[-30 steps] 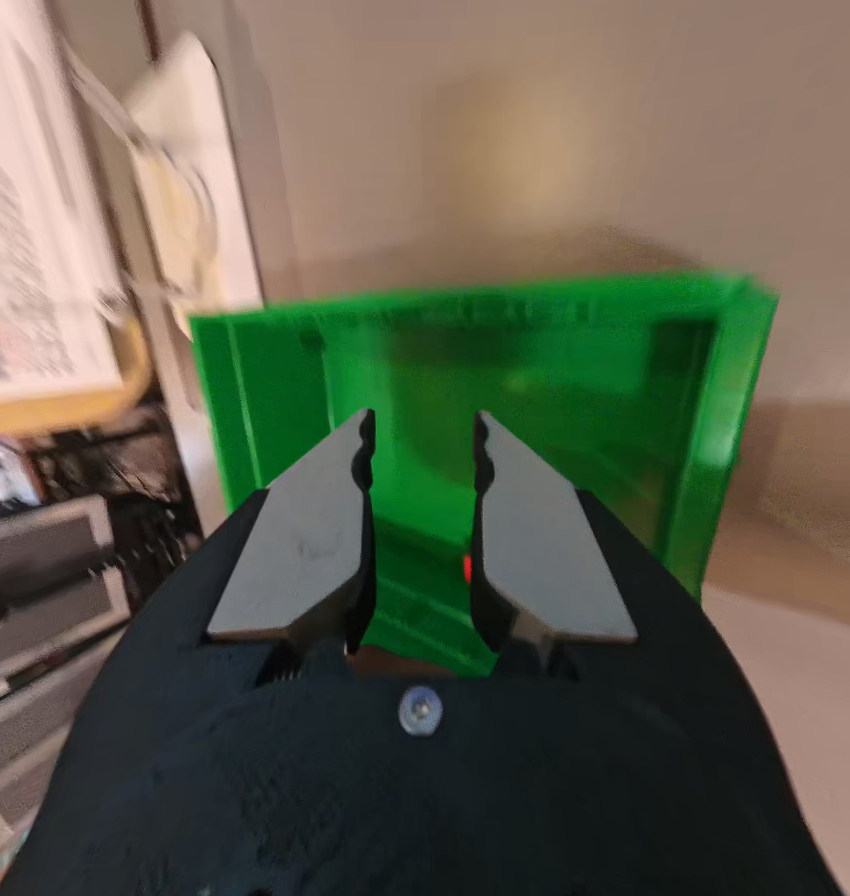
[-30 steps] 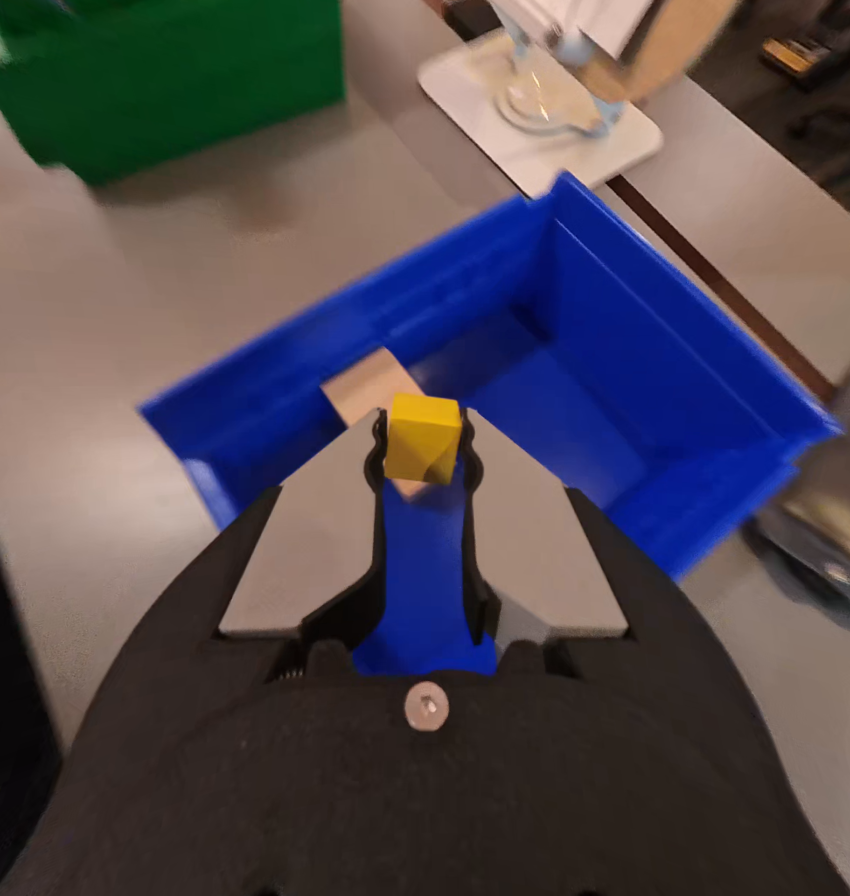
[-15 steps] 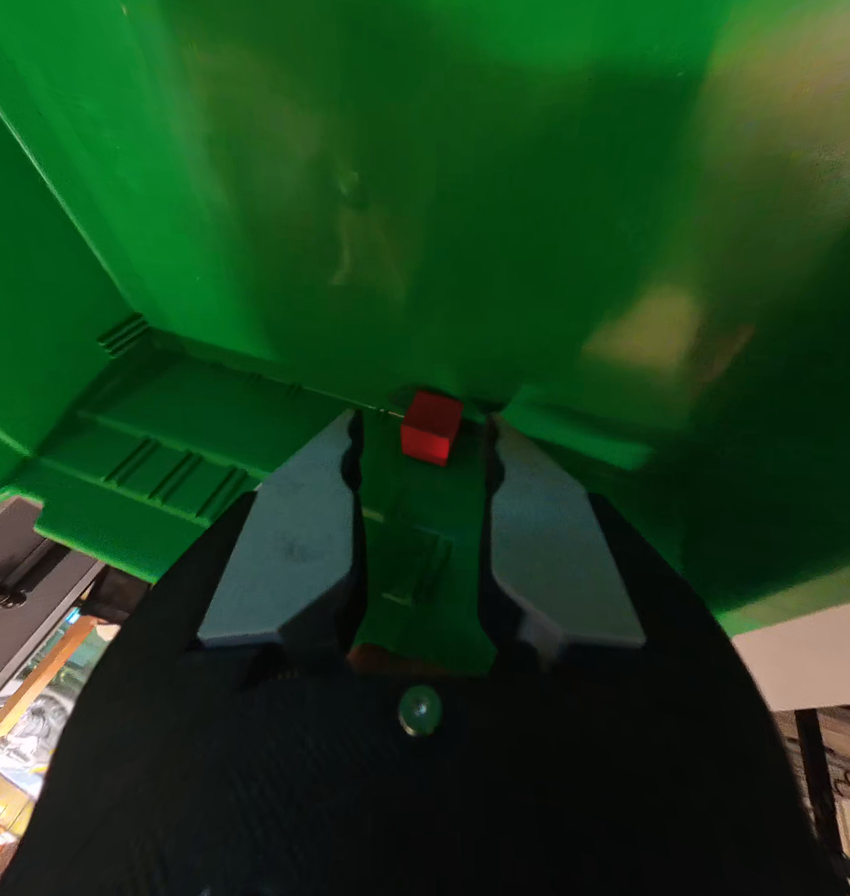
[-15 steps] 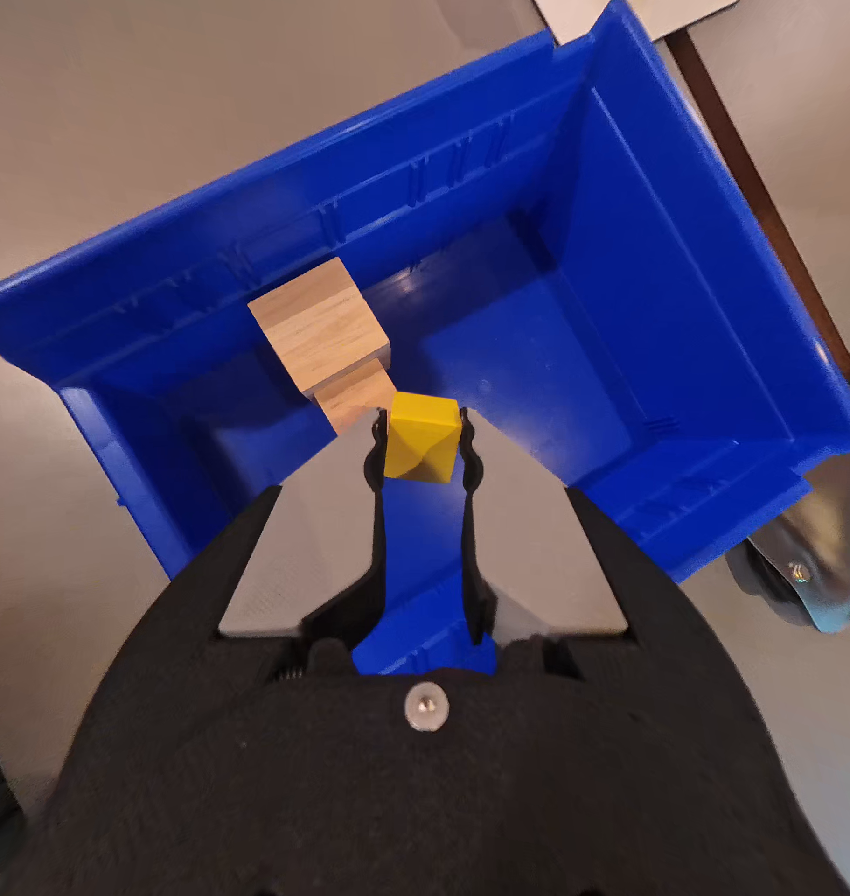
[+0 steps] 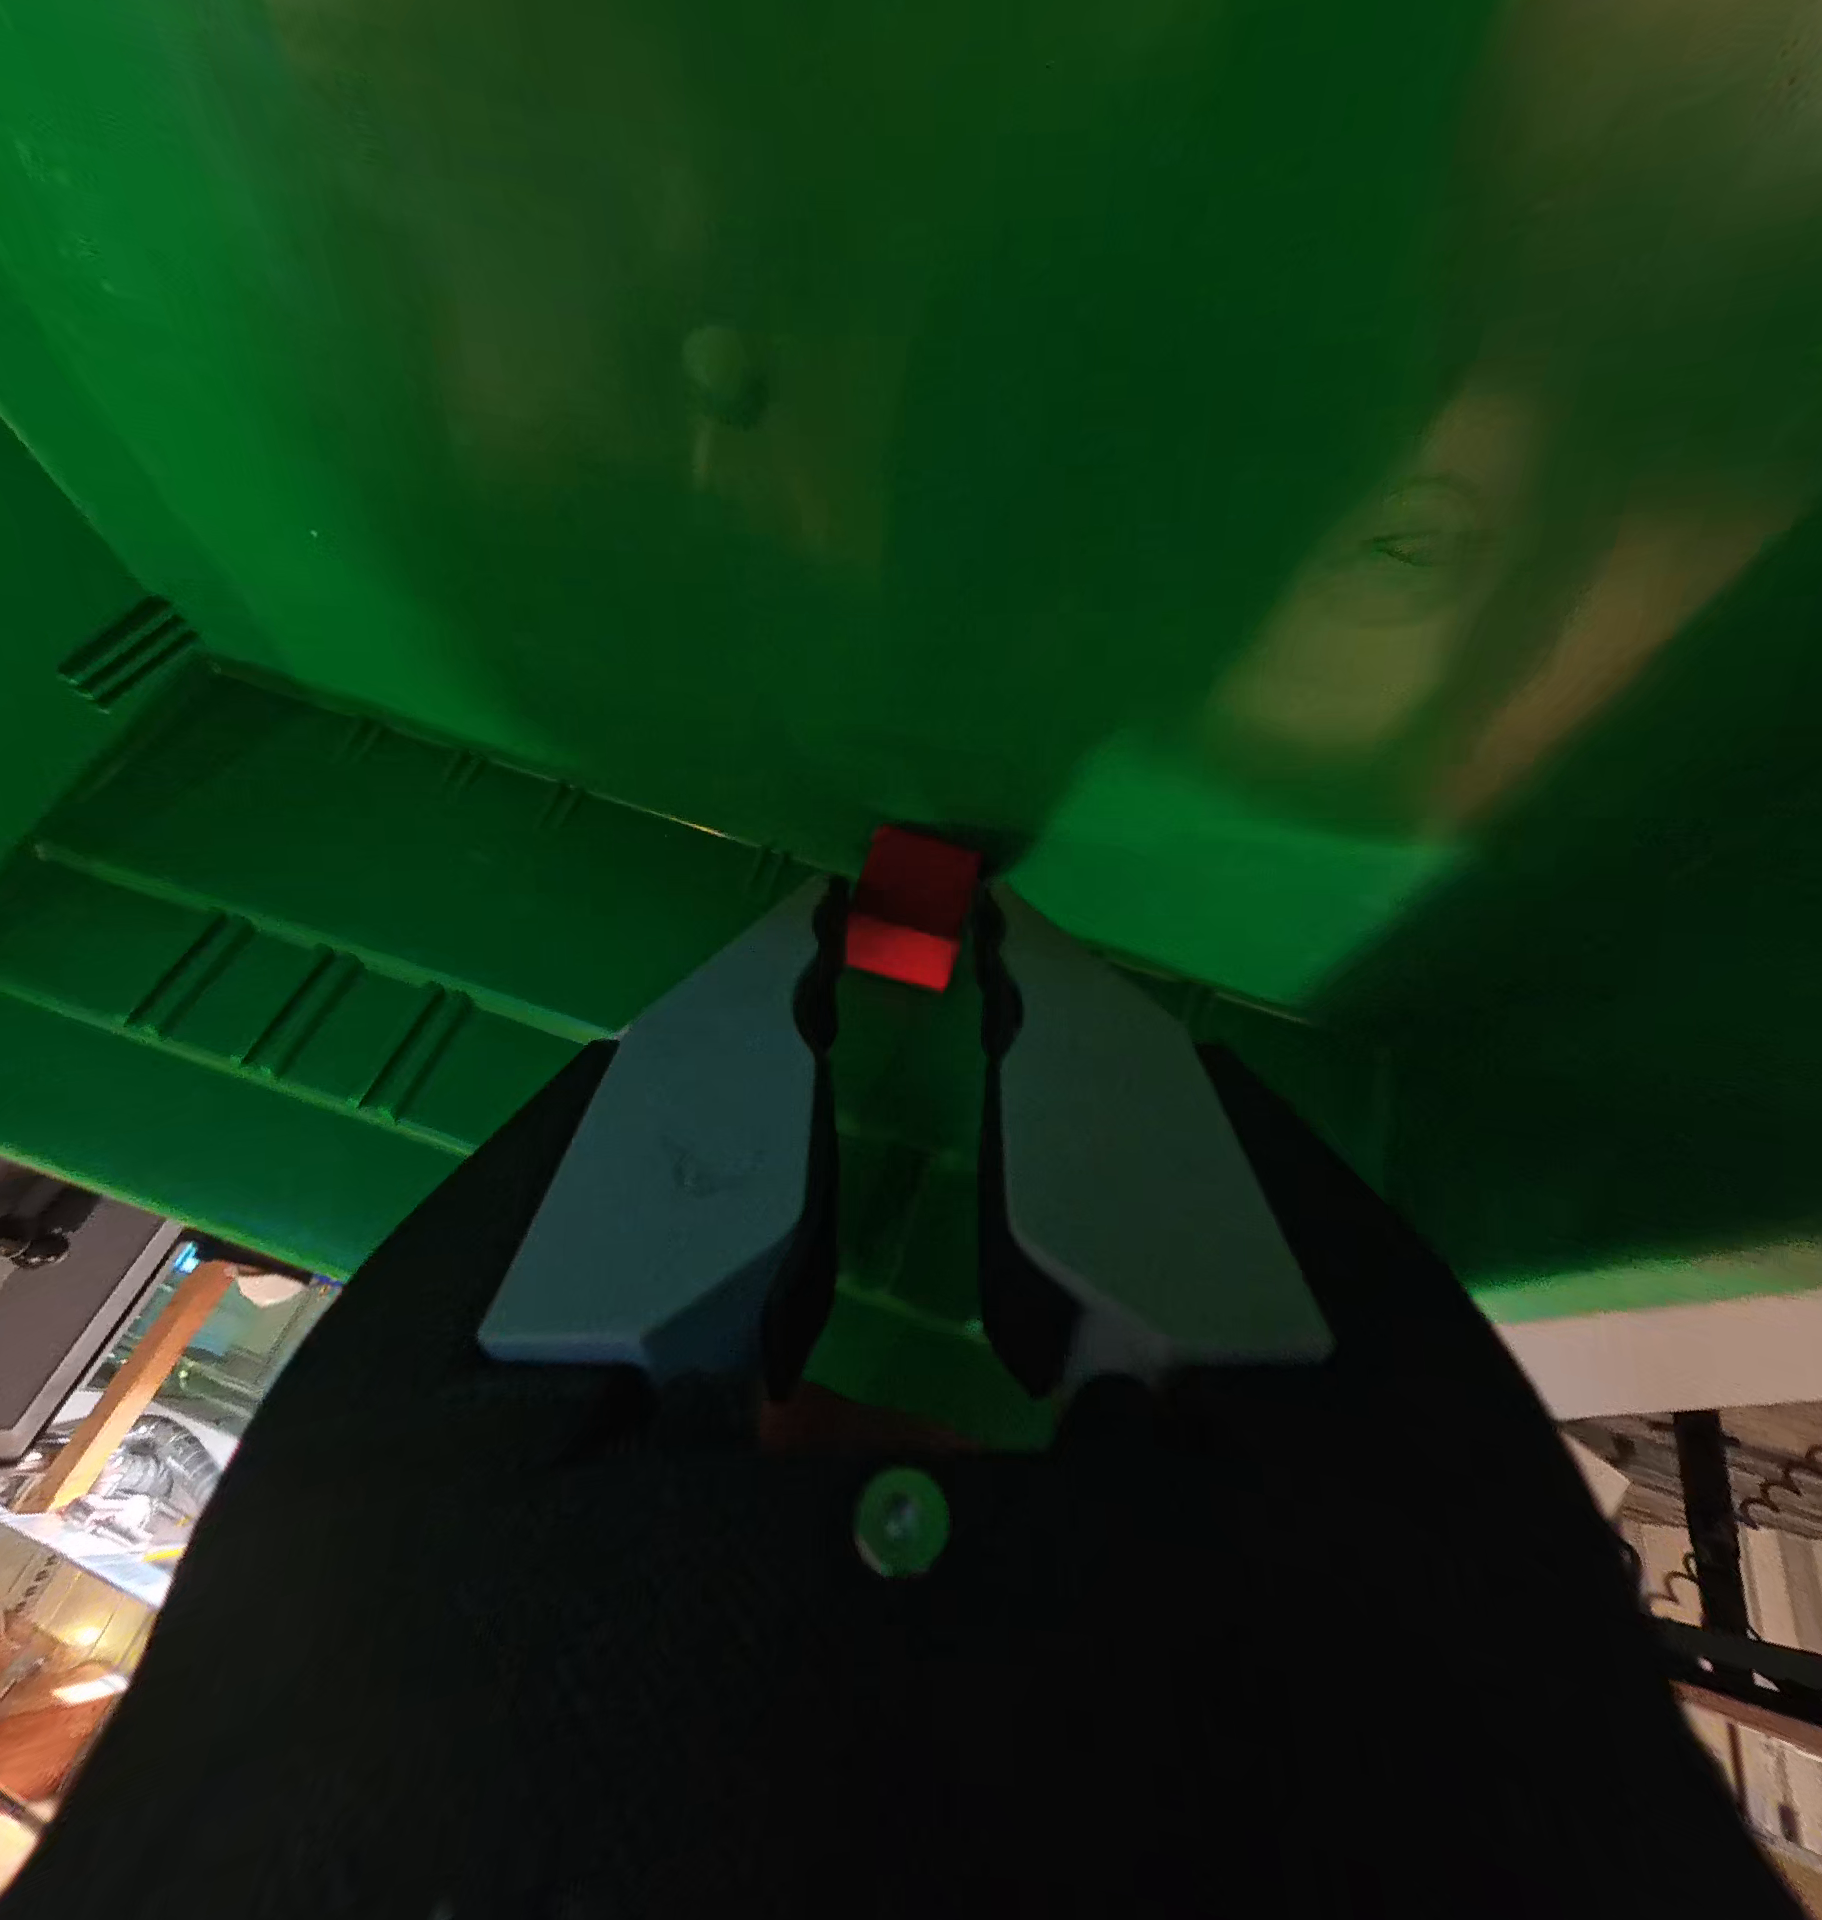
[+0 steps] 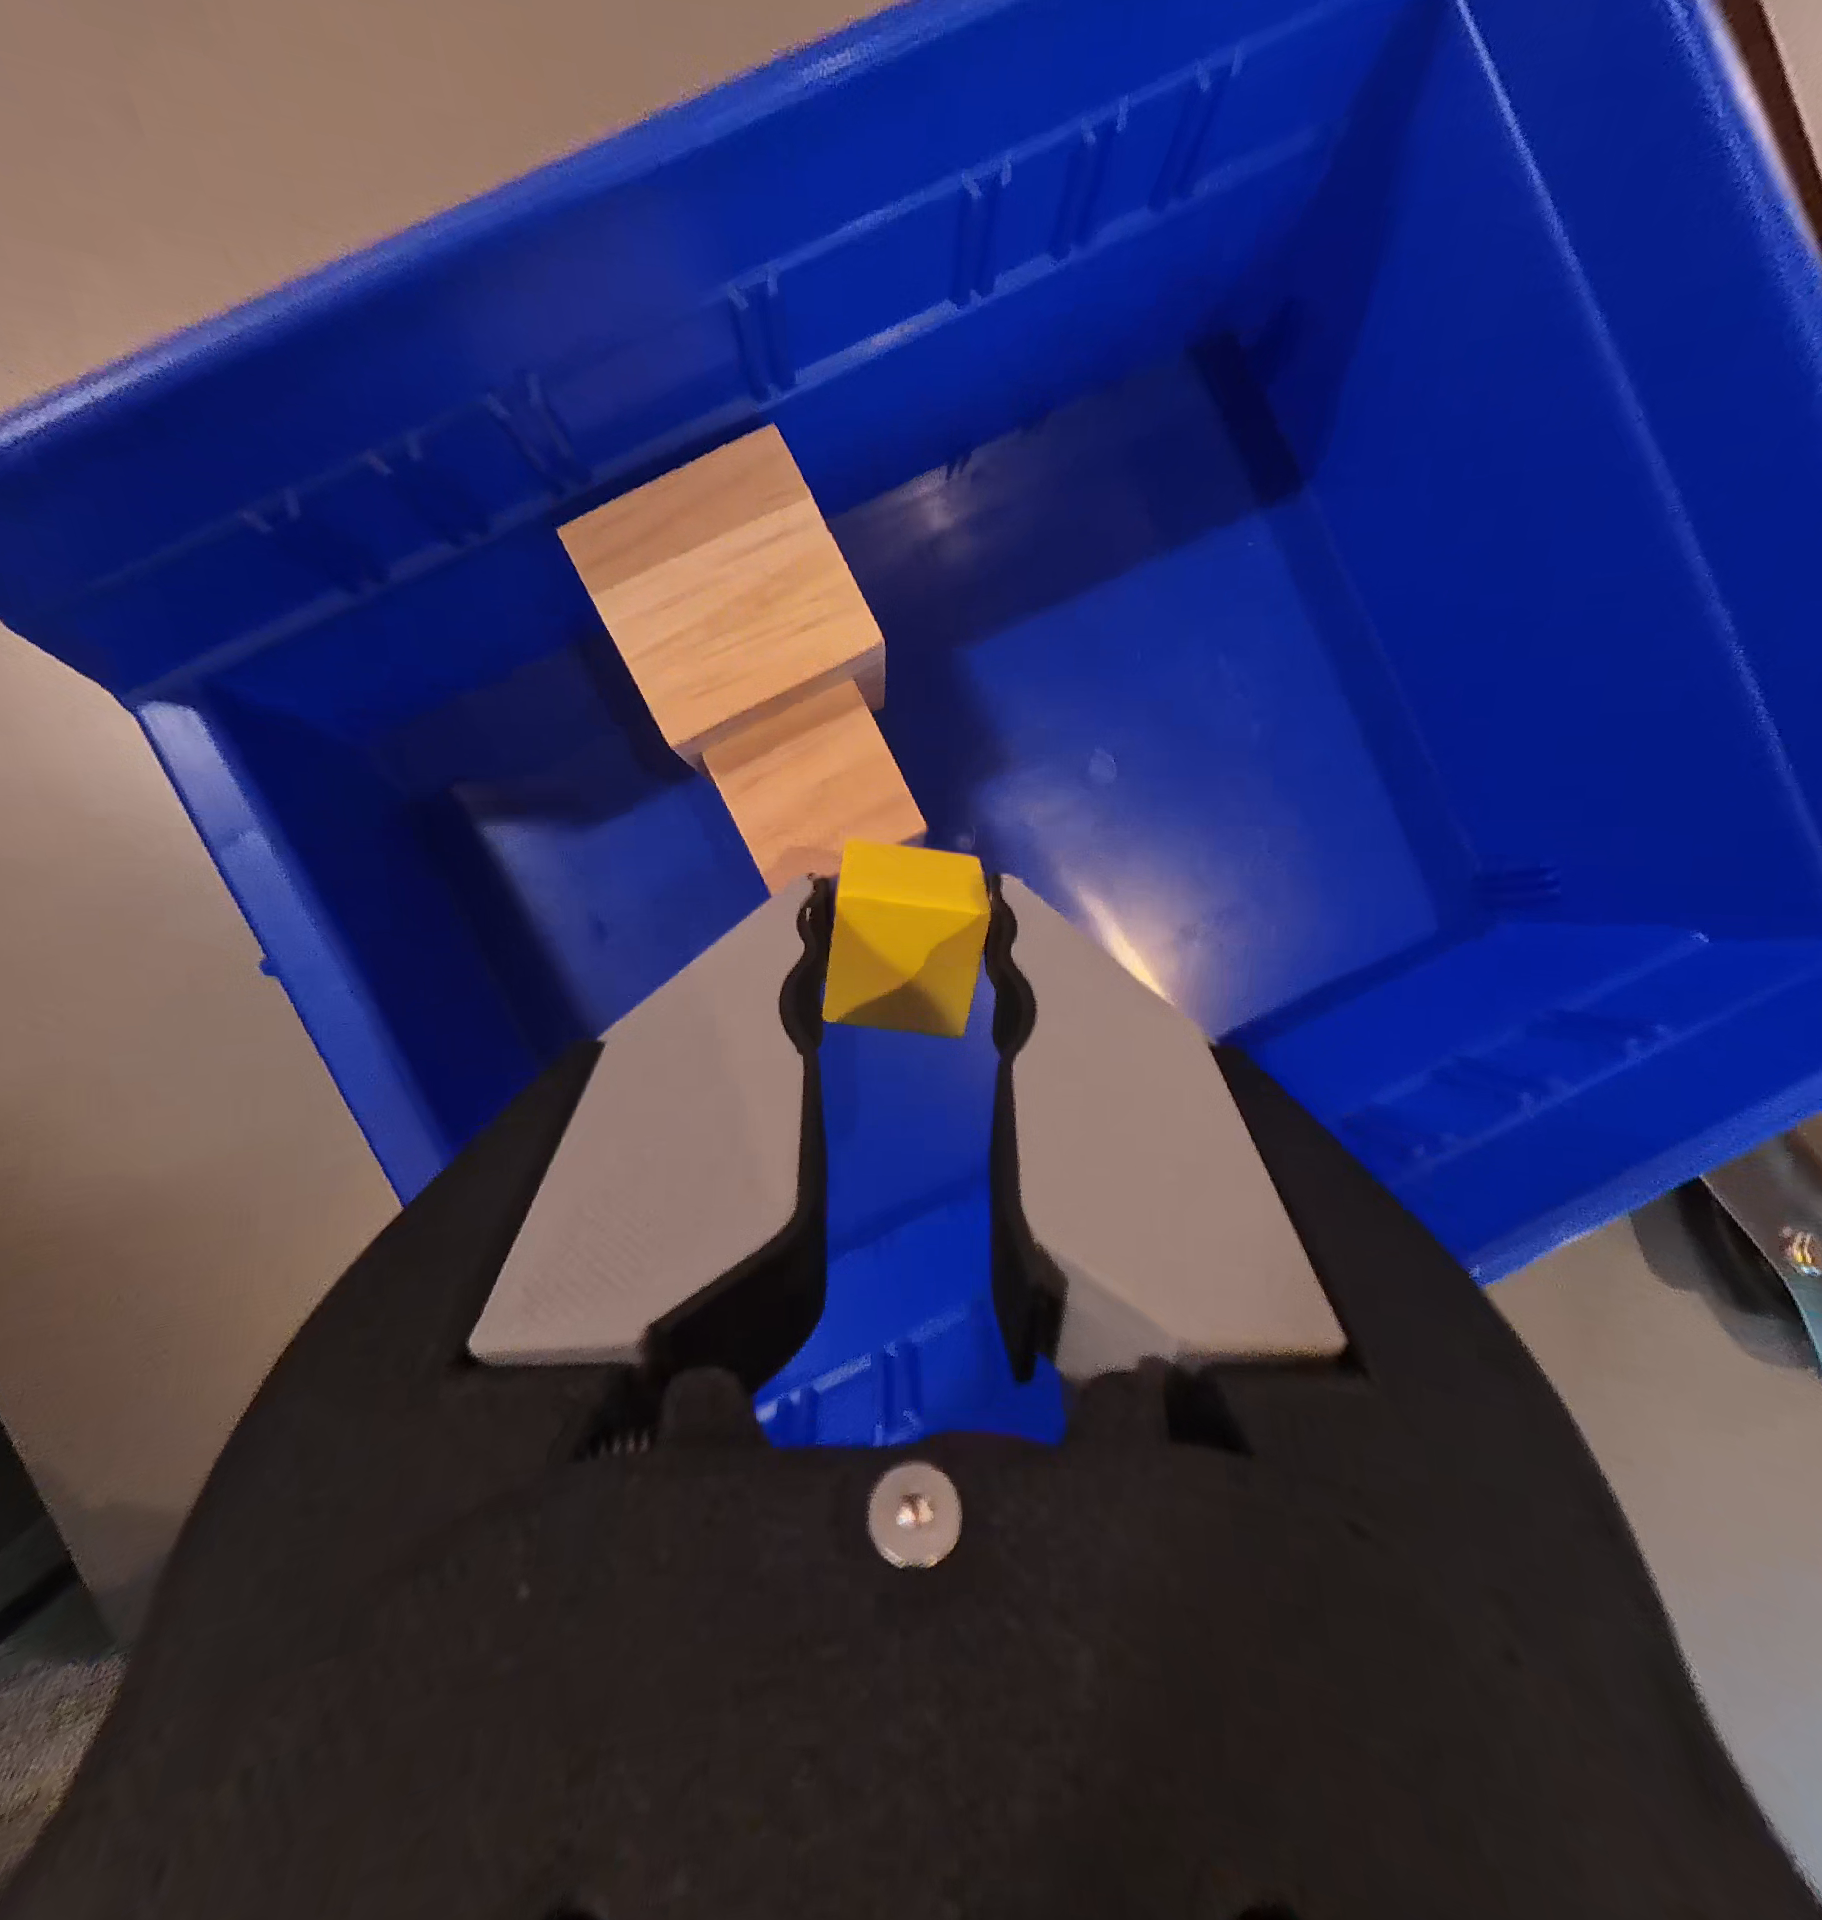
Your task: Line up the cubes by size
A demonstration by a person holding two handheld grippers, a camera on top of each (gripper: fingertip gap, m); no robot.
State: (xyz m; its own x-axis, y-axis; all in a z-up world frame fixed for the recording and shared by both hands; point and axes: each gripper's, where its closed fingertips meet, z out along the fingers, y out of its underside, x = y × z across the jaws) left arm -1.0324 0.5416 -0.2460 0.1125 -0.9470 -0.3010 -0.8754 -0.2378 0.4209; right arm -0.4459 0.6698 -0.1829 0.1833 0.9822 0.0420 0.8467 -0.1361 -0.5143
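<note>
In the left wrist view my left gripper is deep inside a green bin. Its fingers are closed in on a small red cube that sits at the foot of the bin's wall. In the right wrist view my right gripper is shut on a yellow cube, held tilted over a blue bin. Inside the blue bin a large wooden cube and a smaller wooden cube lie touching in a diagonal row. The yellow cube hangs just in front of the smaller one.
The blue bin stands on a grey table, with a shiny metal object beside its near right corner. Below the green bin's ribbed lip, shelves with clutter show on the left and a white table edge on the right.
My left gripper moved into the green bin and its fingers narrowed around the red cube. My right gripper carried the yellow cube down closer to the wooden cubes in the blue bin.
</note>
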